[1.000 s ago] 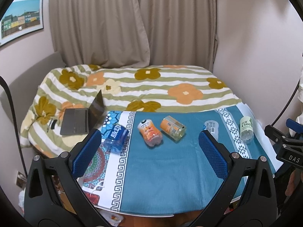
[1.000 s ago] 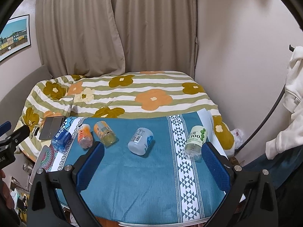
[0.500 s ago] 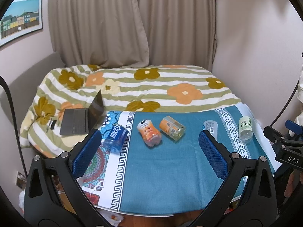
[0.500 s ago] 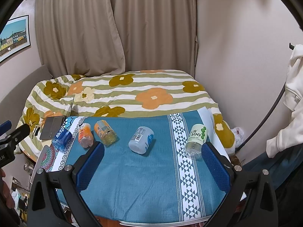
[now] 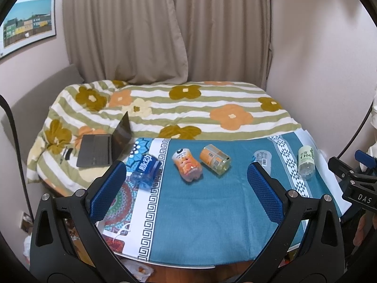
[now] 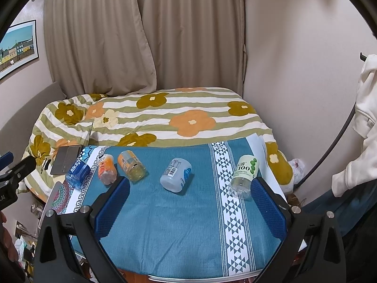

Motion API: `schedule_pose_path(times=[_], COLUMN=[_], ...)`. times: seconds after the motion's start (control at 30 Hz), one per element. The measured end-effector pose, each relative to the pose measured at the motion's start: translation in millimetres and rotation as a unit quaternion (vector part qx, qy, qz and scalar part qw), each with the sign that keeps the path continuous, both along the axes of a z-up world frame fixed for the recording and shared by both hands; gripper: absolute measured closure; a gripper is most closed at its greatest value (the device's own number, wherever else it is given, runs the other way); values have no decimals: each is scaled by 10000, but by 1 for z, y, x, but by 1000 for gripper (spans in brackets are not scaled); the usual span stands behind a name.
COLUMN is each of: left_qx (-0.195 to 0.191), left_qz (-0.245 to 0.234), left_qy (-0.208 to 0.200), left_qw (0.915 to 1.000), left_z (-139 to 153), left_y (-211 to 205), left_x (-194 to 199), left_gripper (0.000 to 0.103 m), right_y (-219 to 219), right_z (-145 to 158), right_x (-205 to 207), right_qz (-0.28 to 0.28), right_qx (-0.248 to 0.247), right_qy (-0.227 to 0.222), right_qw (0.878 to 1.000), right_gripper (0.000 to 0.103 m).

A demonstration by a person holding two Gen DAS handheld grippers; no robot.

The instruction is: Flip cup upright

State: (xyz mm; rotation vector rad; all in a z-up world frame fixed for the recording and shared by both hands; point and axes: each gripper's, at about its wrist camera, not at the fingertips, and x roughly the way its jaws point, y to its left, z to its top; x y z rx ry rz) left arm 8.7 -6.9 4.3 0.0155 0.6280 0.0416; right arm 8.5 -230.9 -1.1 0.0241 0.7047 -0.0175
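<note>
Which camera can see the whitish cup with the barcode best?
The right wrist view. The whitish cup lies on its side there in plain sight, barcode showing. In the left wrist view, the same cup sits farther off, and a finger of the left hand-held gripper hides part of it.

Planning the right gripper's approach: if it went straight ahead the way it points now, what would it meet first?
Probably the white cup, lying on its side on the teal cloth between the open fingers; depth is uncertain.
</note>
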Motion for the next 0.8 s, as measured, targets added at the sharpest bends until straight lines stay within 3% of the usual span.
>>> schedule_pose_path(times=[0.53,0.8], left_qx=[-13,-127], left_qz=[64,368], left_qy=[45,311], left_qw=[10000,9988], left_z=[4,3], left_y=[-3,-14], left_x=[-5,17], left_gripper=[0,0], right_y=[-2,-22], right_z=[2,1], right_x=[-3,11], right_qz=[65,260], right_qx=[104,170], right_qy=[8,170], right_qw=[9999,9994], right_gripper=[1,1])
